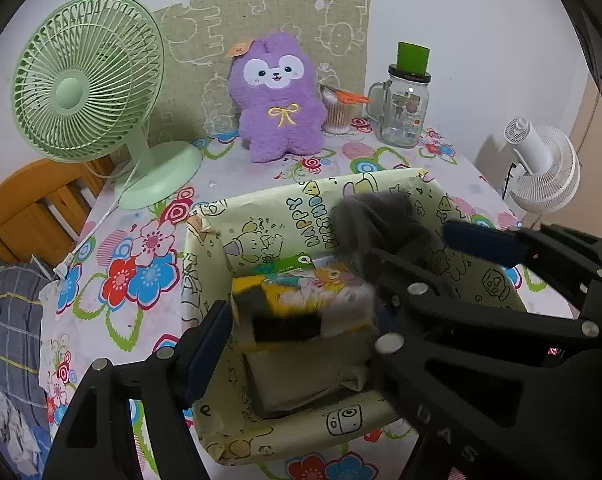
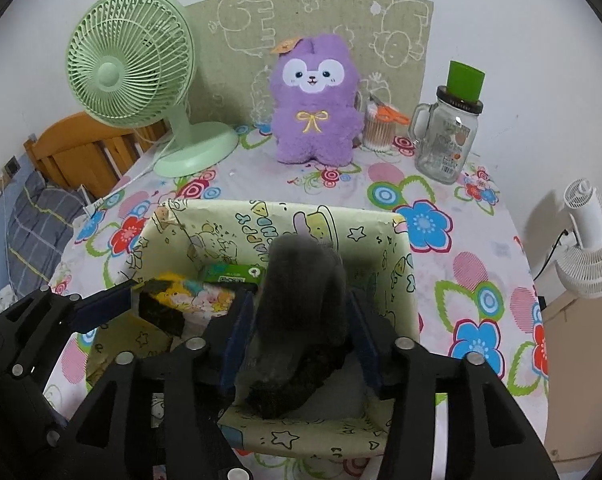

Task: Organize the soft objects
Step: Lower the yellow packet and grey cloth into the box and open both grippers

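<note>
Two claws hover over the paper-lined box (image 2: 401, 264): right gripper (image 2: 301, 340) spread, grey fuzzy cloth (image 2: 301, 300) loose between its pads (inside the box); left gripper (image 1: 297, 328) spread around the sponge pack (image 1: 305, 300).

Right gripper (image 2: 301, 336) above the box (image 2: 401, 280), the fuzzy cloth (image 2: 301, 280) between its fingers; left gripper (image 2: 113, 300) to its left, over packets (image 2: 197, 300) in the box. Beyond the box: plush toy (image 2: 315, 104); desk fan (image 2: 133, 64) left; jar (image 2: 445, 136) right.
</note>
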A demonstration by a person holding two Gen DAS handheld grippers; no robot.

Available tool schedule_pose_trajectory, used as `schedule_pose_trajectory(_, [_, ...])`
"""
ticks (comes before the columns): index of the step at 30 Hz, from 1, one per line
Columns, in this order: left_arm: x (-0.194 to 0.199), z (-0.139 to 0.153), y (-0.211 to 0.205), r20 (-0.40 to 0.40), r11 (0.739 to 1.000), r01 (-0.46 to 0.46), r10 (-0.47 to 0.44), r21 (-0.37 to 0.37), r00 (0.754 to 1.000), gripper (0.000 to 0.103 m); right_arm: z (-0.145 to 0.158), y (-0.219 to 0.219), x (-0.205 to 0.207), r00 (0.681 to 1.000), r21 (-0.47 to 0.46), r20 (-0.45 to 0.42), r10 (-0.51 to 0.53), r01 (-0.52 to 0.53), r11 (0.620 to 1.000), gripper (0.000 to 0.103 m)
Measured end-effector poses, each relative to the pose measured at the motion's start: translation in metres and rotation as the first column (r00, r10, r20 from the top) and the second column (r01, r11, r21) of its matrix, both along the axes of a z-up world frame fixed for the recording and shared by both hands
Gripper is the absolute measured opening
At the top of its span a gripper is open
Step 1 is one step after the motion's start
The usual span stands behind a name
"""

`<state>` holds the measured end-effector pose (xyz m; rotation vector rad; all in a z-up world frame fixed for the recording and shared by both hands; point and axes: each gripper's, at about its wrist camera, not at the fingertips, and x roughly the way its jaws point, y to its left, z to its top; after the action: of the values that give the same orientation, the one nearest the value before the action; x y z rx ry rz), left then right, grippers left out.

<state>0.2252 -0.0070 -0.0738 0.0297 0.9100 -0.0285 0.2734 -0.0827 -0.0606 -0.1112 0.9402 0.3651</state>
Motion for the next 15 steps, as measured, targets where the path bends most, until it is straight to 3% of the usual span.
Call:
schedule_pose_trajectory(3, [0.000, -0.001, -0.002, -0.002, 1.000, 0.004, -0.004, 0.002, 1.000, 0.080, 0.001, -0.004, -0.001, 0.999, -0.019, 0.022, -0.023, 0.023, 1.000, 0.073])
schedule_pose_trajectory(15, [0.000, -0.001, -0.013, 0.001, 0.999, 0.033, -0.033, 0.010, 0.999, 0.088, 0.006, -0.025, -0.009, 0.997, -0.033, 0.036, -0.064, 0.065, 0.997, 0.077])
